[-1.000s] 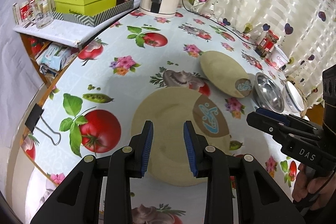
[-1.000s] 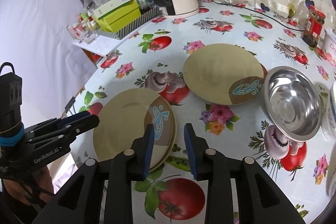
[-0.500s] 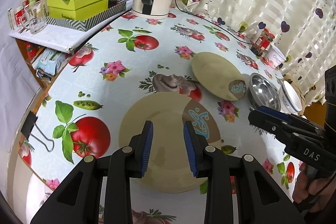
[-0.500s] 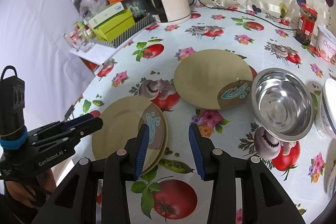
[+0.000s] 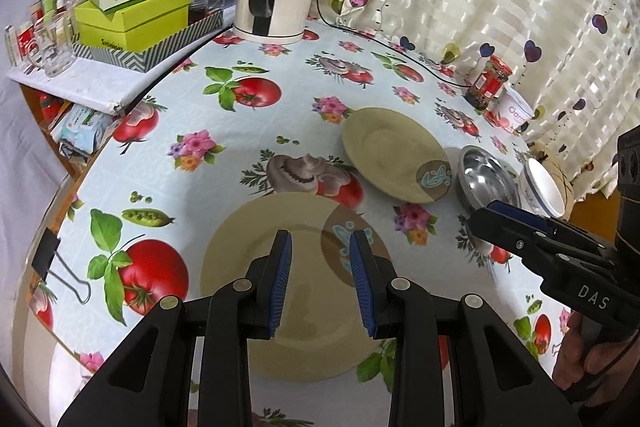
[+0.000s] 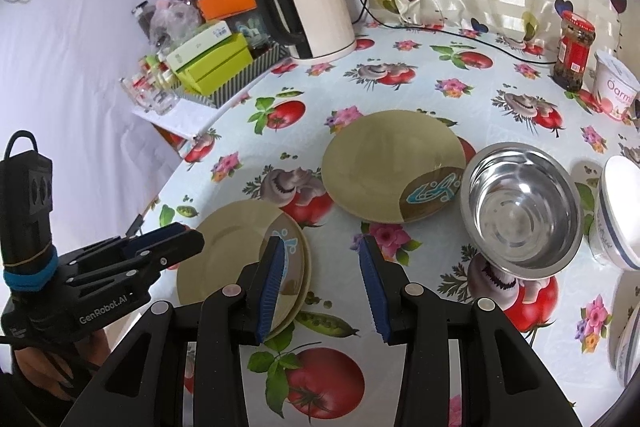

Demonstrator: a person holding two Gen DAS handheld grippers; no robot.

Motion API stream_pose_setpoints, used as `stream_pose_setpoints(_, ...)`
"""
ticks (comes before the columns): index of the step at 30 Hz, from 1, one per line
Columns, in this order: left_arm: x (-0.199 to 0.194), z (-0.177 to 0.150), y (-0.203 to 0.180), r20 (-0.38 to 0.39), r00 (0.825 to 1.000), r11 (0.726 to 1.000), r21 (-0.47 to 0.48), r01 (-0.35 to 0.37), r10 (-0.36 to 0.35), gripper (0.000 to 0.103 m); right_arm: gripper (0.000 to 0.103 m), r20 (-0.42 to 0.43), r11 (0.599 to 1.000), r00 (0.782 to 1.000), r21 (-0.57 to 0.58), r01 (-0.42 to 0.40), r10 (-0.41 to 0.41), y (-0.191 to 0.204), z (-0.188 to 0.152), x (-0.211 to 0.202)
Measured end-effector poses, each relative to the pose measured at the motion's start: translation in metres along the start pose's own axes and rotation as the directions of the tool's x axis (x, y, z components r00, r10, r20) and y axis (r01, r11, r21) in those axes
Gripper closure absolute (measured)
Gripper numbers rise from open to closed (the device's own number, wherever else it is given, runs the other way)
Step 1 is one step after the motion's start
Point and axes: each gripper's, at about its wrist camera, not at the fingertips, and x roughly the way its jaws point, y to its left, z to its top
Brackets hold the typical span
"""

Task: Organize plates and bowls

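Both pairs of jaws stand partly open and empty: the left gripper (image 5: 320, 279) hangs over the stacked plates (image 5: 296, 291), the right gripper (image 6: 322, 287) just right of them. Beyond the stack lie another plate (image 6: 384, 163), a steel bowl (image 6: 520, 207) and a white bowl (image 6: 620, 211).

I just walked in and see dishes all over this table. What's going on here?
A person holding a gripper in each hand is sorting plates and bowls on a round table. Two tan plates already sit stacked near the table's edge, and a third tan plate lies apart beside a steel bowl and a white bowl. The left gripper and the right gripper both hover open above the table, holding nothing; the right one's jaws have just been opening.
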Motion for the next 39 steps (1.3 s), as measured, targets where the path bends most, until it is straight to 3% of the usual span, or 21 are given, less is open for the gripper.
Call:
stream_pose_setpoints(24, 0.016, 0.027, -0.020, -0.005, 0.998, 0.998, 0.009, 0.056, -0.056, 0.072, 0.064, 0.025, 1.000, 1.000, 0.010, 0.017, -0.017, -0.016, 0.022, -0.003)
stream_pose_setpoints(28, 0.019, 0.032, -0.021, -0.001, 0.998, 0.998, 0.007, 0.062, -0.062, 0.066, 0.064, 0.025, 1.000, 0.999, 0.008, 0.020, -0.020, -0.020, 0.029, -0.002)
stream_pose_setpoints(39, 0.039, 0.048, -0.026, -0.021, 0.997, 0.997, -0.003, 0.072, -0.073, 0.065, 0.064, 0.027, 0.999, 0.999, 0.004, 0.044, -0.044, -0.036, 0.047, 0.004)
